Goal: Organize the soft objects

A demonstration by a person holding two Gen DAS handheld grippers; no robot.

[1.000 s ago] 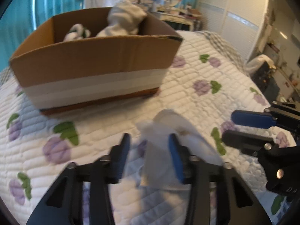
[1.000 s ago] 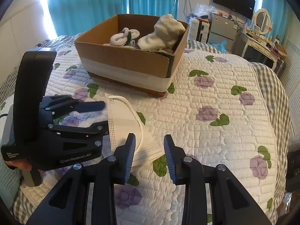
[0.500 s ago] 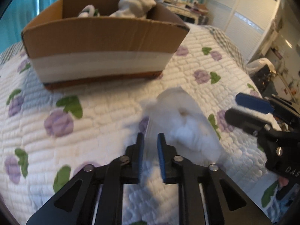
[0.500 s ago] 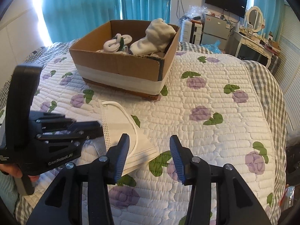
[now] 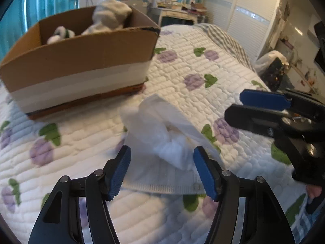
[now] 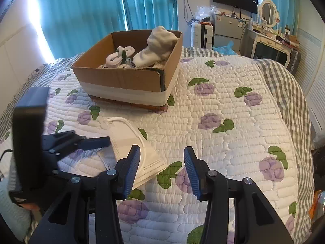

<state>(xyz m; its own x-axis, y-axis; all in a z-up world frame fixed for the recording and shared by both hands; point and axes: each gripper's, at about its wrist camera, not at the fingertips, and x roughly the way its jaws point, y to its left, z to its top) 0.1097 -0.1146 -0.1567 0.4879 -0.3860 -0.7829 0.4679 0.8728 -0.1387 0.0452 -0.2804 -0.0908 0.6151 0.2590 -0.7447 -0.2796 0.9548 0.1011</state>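
A white face mask (image 5: 162, 142) lies on the quilted bed, folded and a little crumpled; it also shows in the right wrist view (image 6: 132, 142). My left gripper (image 5: 162, 170) is open with its fingers on either side of the mask's near part. My right gripper (image 6: 161, 170) is open and empty over the quilt, just right of the mask; it shows from the side in the left wrist view (image 5: 254, 105). A cardboard box (image 6: 130, 81) with a white band holds a white sock (image 6: 156, 46) and a rolled white and green pair (image 6: 119, 56).
The bed has a white quilt with purple flowers (image 6: 223, 105) and a grey checked edge (image 6: 284, 85). Teal curtains (image 6: 91, 10) hang behind the box. A dresser, mirror and TV stand at the back right. The bed drops off to the right.
My left gripper was open, shut around the mask half a second ago, and is now open wide again. My right gripper opened a little wider and pulled back slightly. The mask stays on the quilt.
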